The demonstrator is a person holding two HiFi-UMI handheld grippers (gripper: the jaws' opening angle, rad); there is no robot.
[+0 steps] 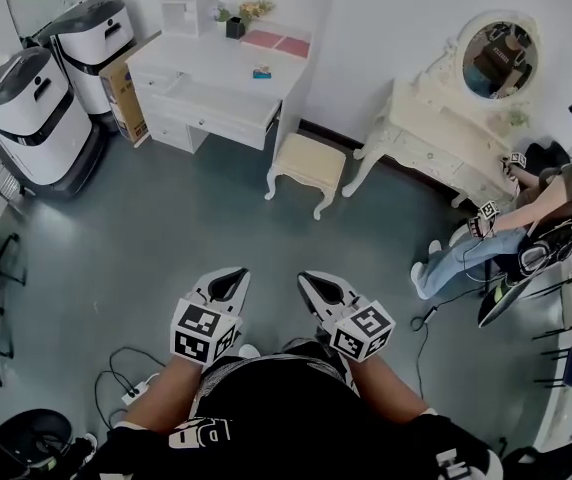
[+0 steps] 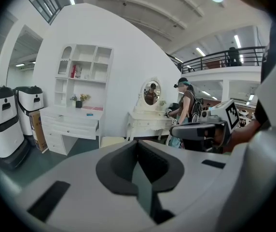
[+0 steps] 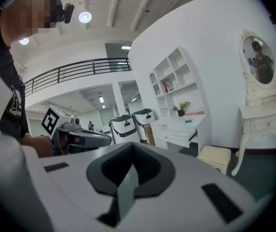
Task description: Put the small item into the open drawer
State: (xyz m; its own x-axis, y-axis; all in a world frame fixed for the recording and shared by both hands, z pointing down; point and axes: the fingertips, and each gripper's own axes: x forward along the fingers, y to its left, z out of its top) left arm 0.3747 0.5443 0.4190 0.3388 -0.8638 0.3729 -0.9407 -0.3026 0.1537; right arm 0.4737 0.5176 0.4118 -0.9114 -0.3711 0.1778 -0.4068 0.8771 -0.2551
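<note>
On the white counter (image 1: pixel 206 56), toward its right edge just behind the open drawer (image 1: pixel 228 103), lies the small blue item (image 1: pixel 262 72), while well apart from it the left gripper (image 1: pixel 232 276) and right gripper (image 1: pixel 311 280) both keep fingers clenched on nothing.

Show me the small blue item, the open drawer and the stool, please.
small blue item (image 1: pixel 262 72), head view, on its top.
open drawer (image 1: pixel 224 99), head view, on its bare inside floor.
stool (image 1: pixel 309 160), head view, on the seat cushion.
</note>
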